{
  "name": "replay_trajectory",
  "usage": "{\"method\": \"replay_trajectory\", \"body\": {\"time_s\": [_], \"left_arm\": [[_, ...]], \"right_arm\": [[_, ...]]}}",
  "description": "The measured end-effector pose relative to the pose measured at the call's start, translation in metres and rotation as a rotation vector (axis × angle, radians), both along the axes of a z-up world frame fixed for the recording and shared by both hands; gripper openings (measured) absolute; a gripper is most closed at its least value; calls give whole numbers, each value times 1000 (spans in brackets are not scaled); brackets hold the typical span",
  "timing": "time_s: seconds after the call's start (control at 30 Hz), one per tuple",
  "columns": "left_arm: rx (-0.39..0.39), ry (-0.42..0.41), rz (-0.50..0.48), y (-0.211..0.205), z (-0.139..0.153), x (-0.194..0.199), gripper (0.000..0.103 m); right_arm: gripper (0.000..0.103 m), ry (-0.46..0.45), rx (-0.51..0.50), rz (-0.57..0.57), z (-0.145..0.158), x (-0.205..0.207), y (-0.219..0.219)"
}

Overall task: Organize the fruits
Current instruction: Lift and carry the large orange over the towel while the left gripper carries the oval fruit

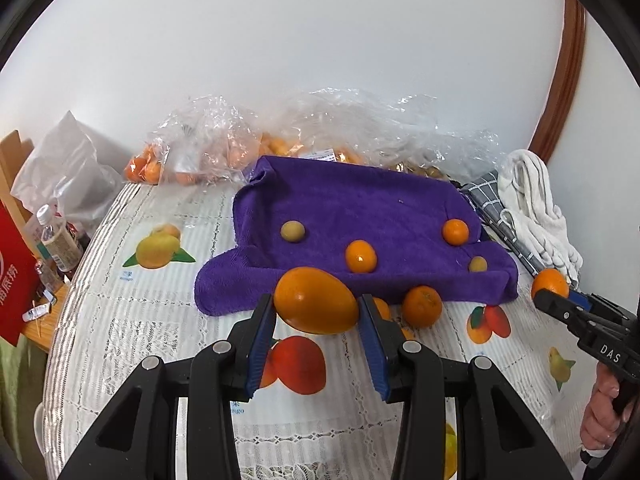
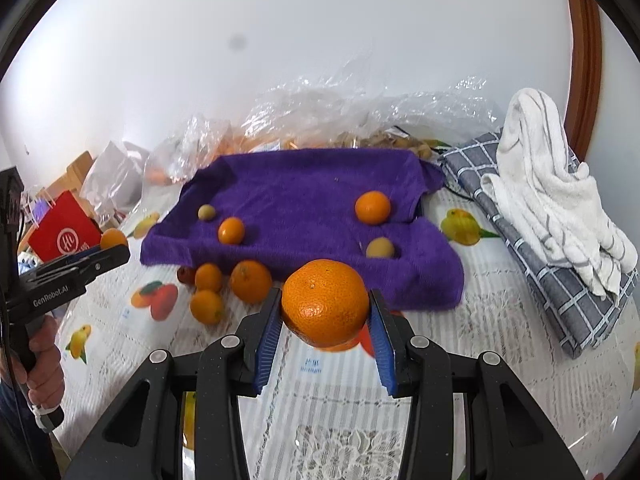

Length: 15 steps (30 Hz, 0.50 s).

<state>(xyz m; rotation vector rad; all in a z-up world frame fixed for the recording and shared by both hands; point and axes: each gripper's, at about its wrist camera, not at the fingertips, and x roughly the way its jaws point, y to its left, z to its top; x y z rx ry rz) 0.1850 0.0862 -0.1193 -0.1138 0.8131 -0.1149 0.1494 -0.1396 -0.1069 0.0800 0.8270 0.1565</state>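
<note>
My left gripper (image 1: 318,312) is shut on a smooth oval orange fruit (image 1: 316,300), held above the table in front of the purple towel (image 1: 360,208). My right gripper (image 2: 324,312) is shut on a round dimpled orange (image 2: 325,302), also held in front of the towel (image 2: 300,184). On the towel lie two small oranges (image 1: 361,256) (image 1: 455,231) and two small tan-green fruits (image 1: 293,231) (image 1: 477,264). Several loose oranges (image 2: 251,281) and a small red fruit (image 2: 185,275) lie on the table at the towel's near left edge.
Clear plastic bags of fruit (image 1: 208,148) lie along the wall behind the towel. A white cloth (image 2: 552,184) on a grey checked cloth (image 2: 560,300) lies at the right. A red paper bag (image 2: 64,232) and bottles (image 1: 56,240) stand off the table's left edge. The tablecloth (image 1: 160,320) has printed fruit.
</note>
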Motion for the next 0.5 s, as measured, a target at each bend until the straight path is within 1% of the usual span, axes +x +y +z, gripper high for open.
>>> {"method": "replay_trajectory", "body": {"time_s": [0.1,0.27,0.4,0.5], "left_arm": [[-31,4,4,4,2,3,40],[-26,-6,14,8,6,11,40],[-54,-21,16,15,11,18,40],[-33,-35,12,18,17,28,40]], "right_arm": [[42,-6,-5,-3,3,4,-1],[42,-23,-11,-14,11,12,-6],[42,-39,-8,-22,17,25,-10],[42,-54,-11,-22,23,36,-12]]}}
